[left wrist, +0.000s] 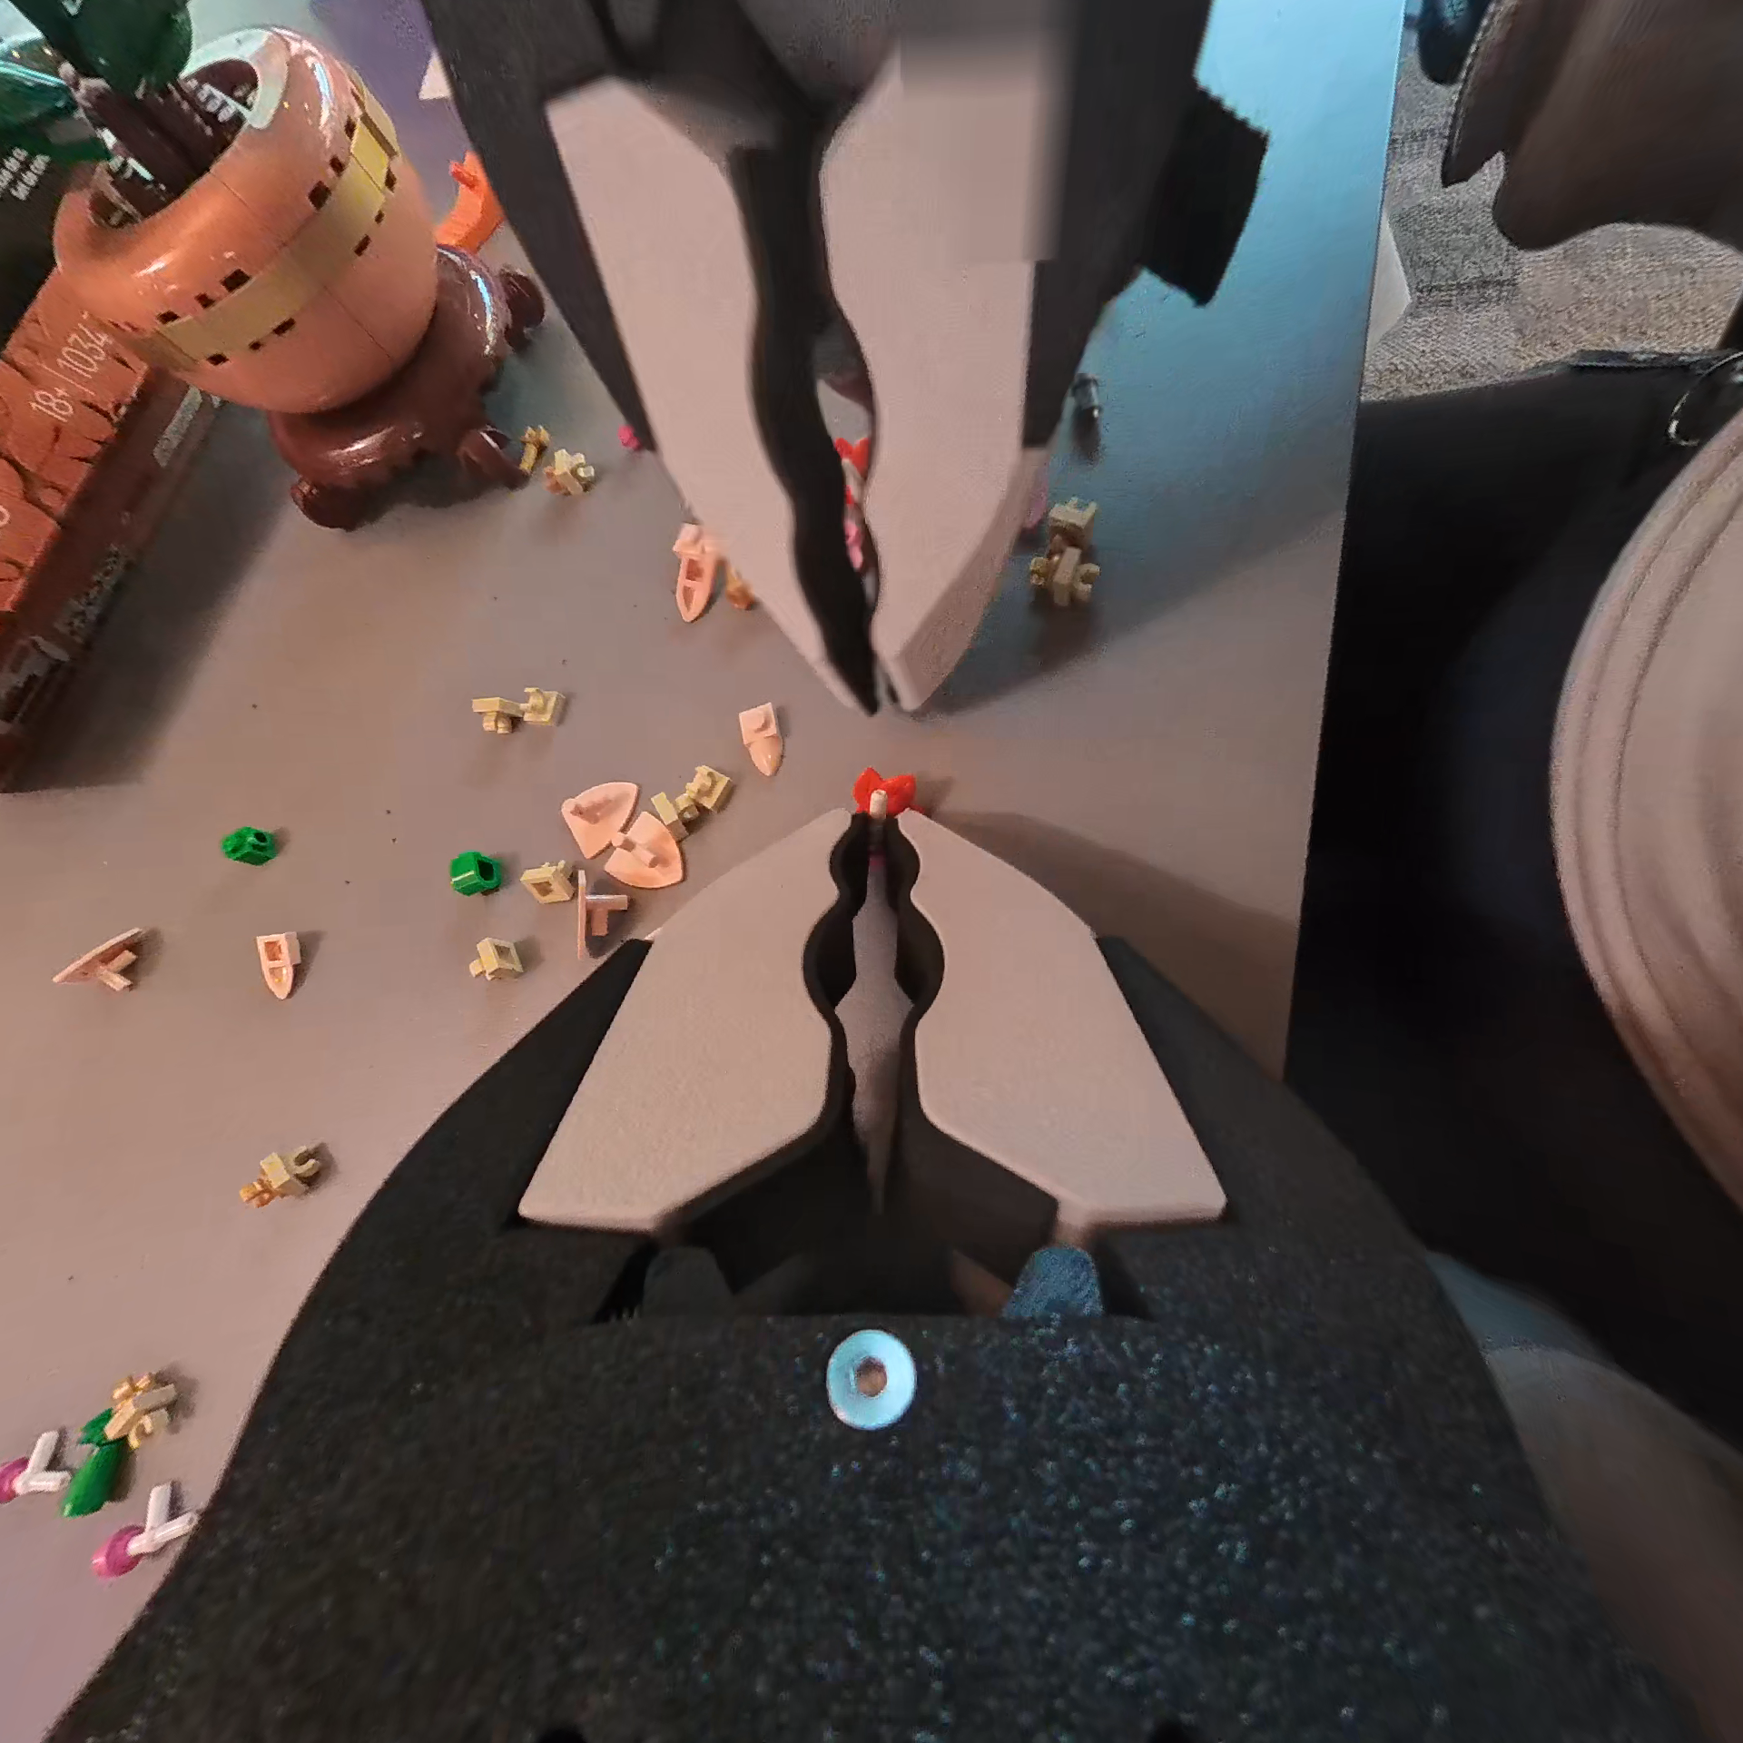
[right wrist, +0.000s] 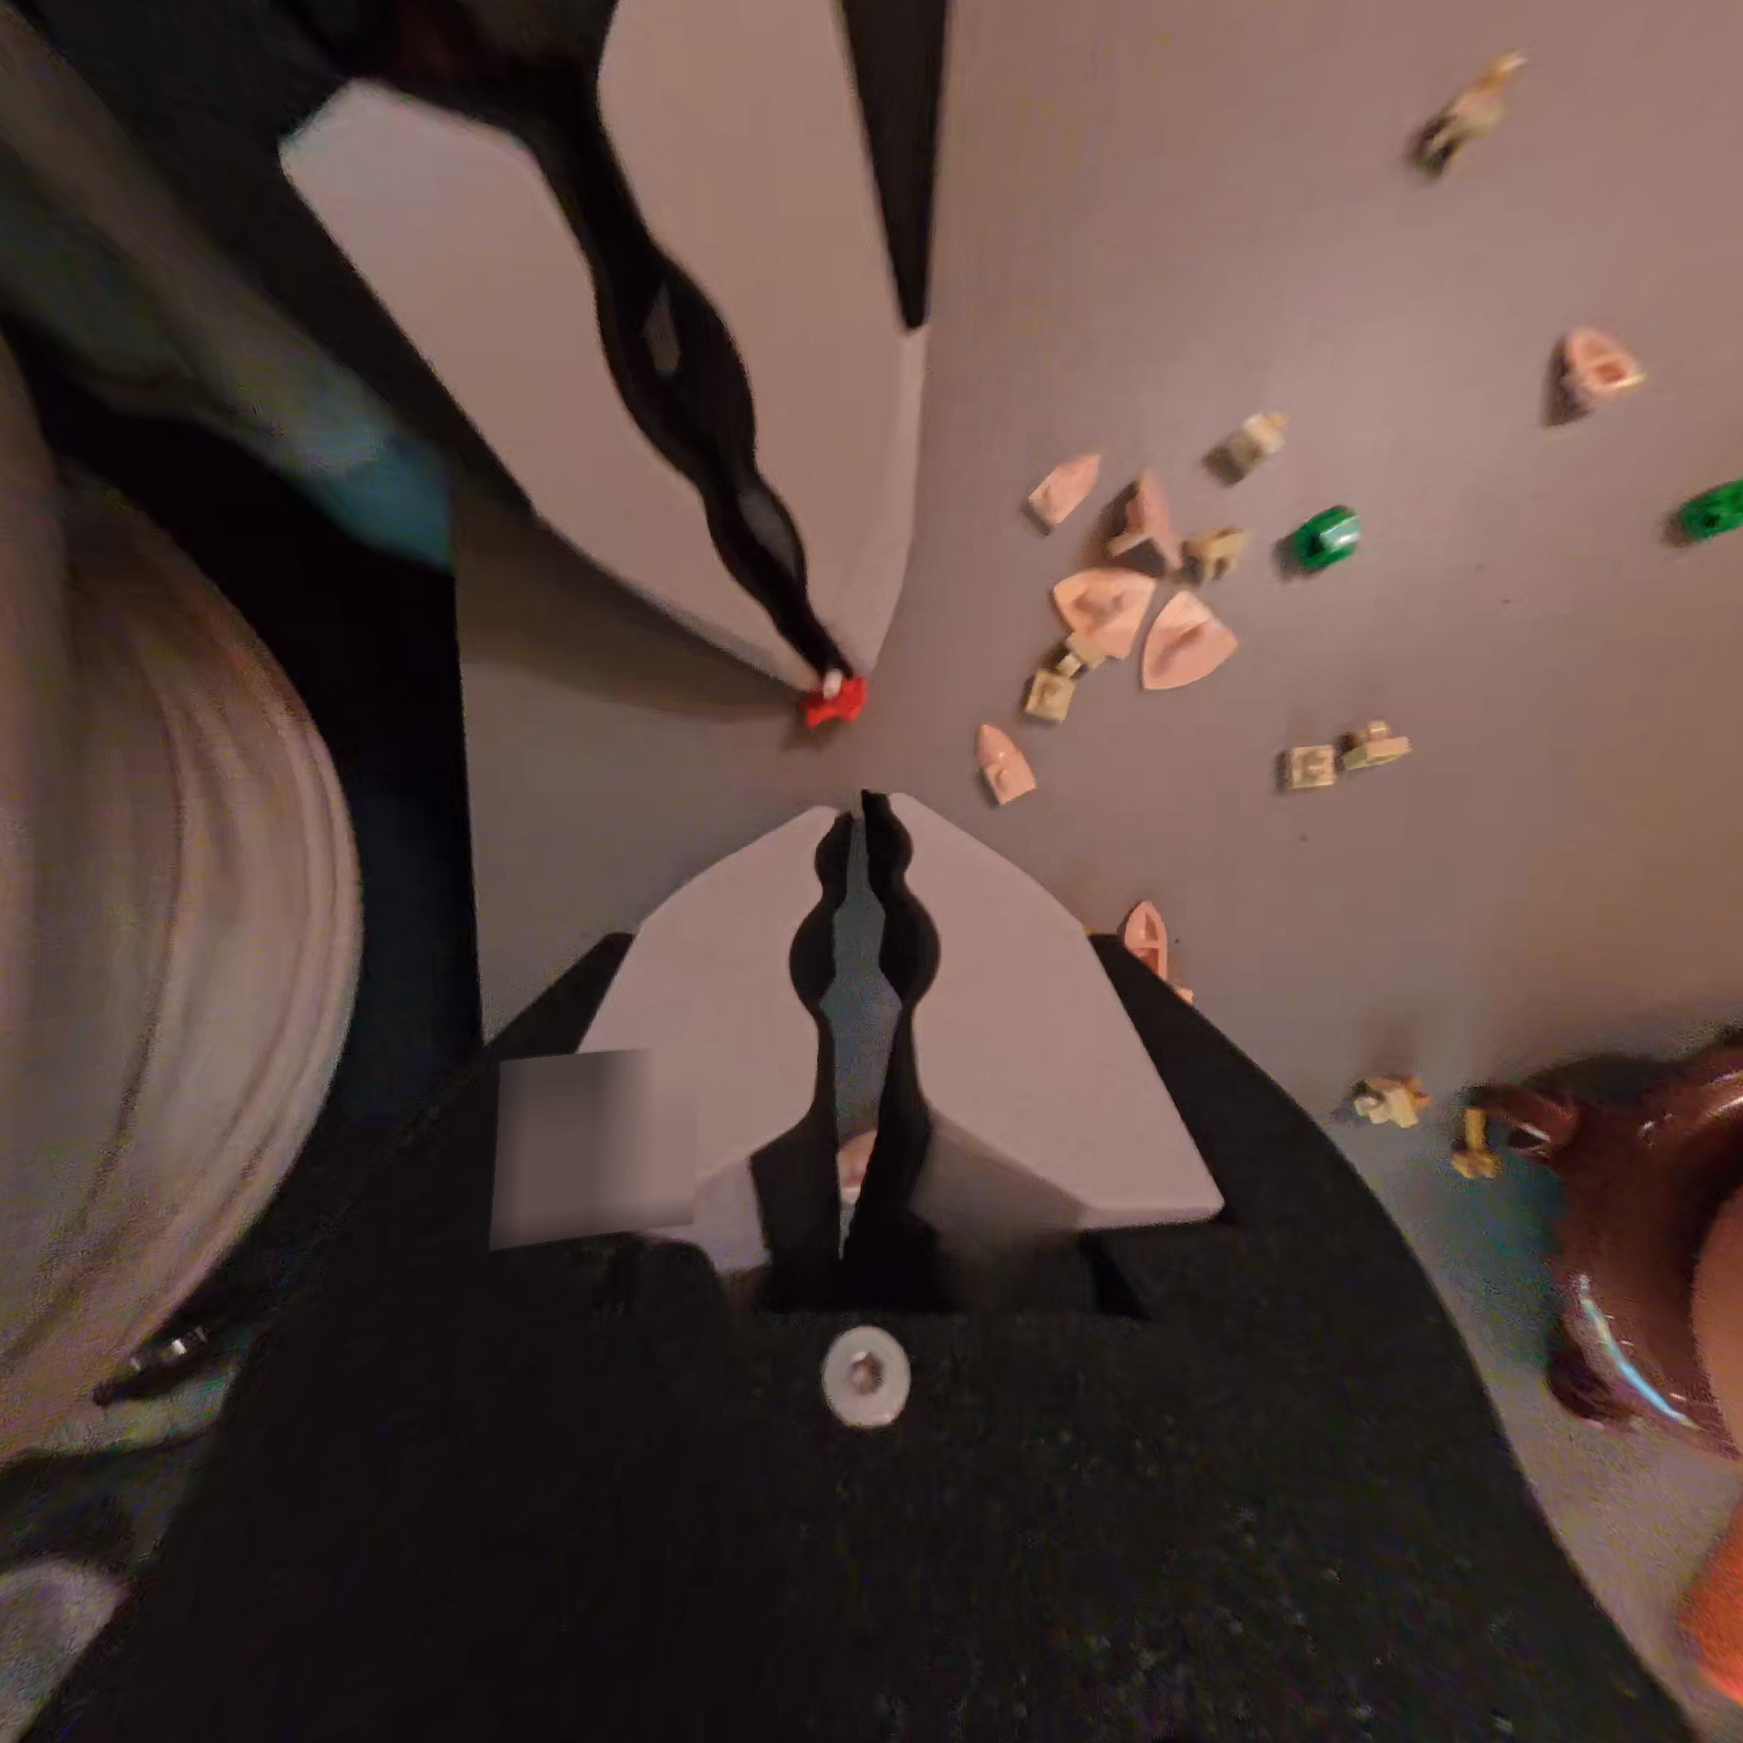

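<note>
**Kid:** What is in my left gripper (left wrist: 875, 819)?

**Me:** My left gripper is pinched tight on a thin white stick (left wrist: 878, 807). A little red piece (left wrist: 884, 788) sits on the end of the stick, just past my fingertips. It is low over the grey table (left wrist: 330, 660), close to the table's edge. From my right camera I can see the same red piece (right wrist: 836, 703) at the tip of that left gripper (right wrist: 819, 674).

**Kid:** And my right gripper (right wrist: 863, 802)?

**Me:** Its fingers are almost together, with only a thin gap between them. I see nothing held at the tips. It points at the left gripper, tip near tip, but they are apart. In my left camera the right gripper (left wrist: 877, 703) comes down from the top.

**Kid:** What else is on the table?

**Me:** Lots of tiny building bits. There are pink petal pieces (left wrist: 622, 835) in a small heap, tan clip pieces (left wrist: 519, 709), and two green round bits (left wrist: 474, 872). White and pink stick pieces (left wrist: 141, 1537) lie near the bottom corner. A brick-built flower pot (left wrist: 255, 245) stands far off on a dark brown stand (left wrist: 377, 462). In my right camera the heap of petals (right wrist: 1141, 613) is just beside the grippers.
</note>
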{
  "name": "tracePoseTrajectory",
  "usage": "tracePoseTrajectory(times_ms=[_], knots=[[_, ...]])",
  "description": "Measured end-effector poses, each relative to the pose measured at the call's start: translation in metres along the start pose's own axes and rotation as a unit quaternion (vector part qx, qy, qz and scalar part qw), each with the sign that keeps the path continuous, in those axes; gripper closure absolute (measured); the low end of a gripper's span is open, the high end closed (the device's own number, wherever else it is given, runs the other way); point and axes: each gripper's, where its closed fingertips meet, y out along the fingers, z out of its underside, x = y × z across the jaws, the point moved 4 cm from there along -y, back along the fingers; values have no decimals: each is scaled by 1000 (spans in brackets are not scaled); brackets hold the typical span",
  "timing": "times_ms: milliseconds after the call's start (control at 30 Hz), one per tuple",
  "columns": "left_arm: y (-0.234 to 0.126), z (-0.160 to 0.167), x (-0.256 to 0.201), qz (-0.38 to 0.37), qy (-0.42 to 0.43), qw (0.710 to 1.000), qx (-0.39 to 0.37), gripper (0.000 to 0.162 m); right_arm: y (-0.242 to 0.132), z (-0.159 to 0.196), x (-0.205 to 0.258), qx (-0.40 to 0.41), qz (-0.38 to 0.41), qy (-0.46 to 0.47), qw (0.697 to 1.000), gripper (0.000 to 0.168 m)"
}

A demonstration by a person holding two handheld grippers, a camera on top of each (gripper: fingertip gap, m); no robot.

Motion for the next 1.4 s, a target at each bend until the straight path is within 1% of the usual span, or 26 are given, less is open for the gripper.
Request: tracePoseTrajectory(times_ms=[33,67,100,167,200,300,367,433,800,967,1033,1133,1200,1400], knots=[[0,0,0,-2,3,1000,0,159,-5,-9,0,-63,-9,39,997,164],[0,0,-1,-6,8,1000,0,159,-11,-16,-1,-106,-15,71,992,165],[0,0,-1,-9,11,1000,0,159,-12,-15,-3,-100,-5,79,992,165],[0,0,-1,-11,14,1000,0,159,-8,-11,1,-80,8,52,995,165],[0,0,-1,-12,14,1000,0,159,-6,-13,6,-82,0,44,996,165],[-1,0,-1,-16,18,1000,1,159,-2,-19,6,-87,18,19,996,164],[-1,0,-2,-19,22,1000,1,159,2,-21,8,-84,4,15,996,164],[-1,0,-2,-18,21,1000,2,159,7,-18,7,-66,10,5,998,164],[-1,0,-1,-2,4,1000,2,159,6,-18,5,-69,-1,24,997,162],[-1,0,0,0,1,1000,2,159,6,-17,1,-79,-10,37,996,157],[0,0,0,0,1,1000,2,159,7,-17,3,-76,-10,22,997,157],[0,0,0,2,-1,1000,2,159,8,-18,5,-74,-5,6,997,159],[0,0,0,2,-1,1000,2,159,7,-17,5,-84,-10,13,996,163],[0,0,0,-2,3,1000,2,159,8,-17,5,-85,-16,28,996,164]])
